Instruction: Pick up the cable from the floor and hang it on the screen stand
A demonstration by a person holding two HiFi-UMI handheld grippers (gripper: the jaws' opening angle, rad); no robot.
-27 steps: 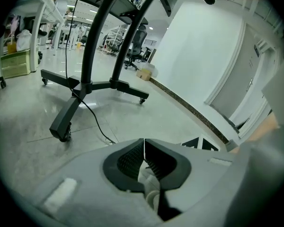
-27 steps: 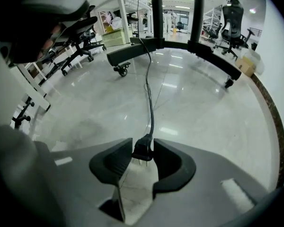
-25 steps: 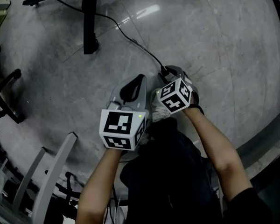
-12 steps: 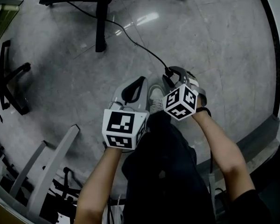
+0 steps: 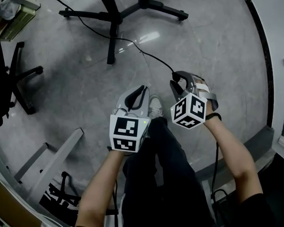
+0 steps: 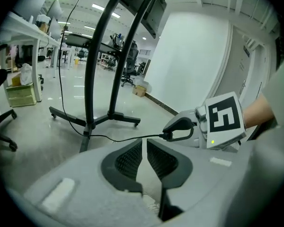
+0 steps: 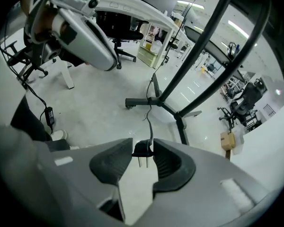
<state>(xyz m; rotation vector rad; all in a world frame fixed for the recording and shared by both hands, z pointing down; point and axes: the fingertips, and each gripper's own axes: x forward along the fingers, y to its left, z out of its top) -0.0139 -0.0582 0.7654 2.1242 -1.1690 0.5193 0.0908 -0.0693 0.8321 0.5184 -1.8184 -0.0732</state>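
Done with pickup: gripping cable (image 7: 143,149) by plug end in right gripper (image 5: 176,82), pads clamped on plug sides, prongs poking toward camera. Trailing rest of cable back to foot of screen stand (image 5: 114,20), near but not reached, then up beside post. Holding nothing in left gripper (image 6: 144,143); just been opening jaws to narrow gap, empty between. Left: carry over, drape cable on stand. Minding splayed stand legs (image 5: 165,9), chair base (image 5: 19,79) at left, grey frame (image 5: 57,157) lower left, own shoe (image 5: 155,109) below grippers
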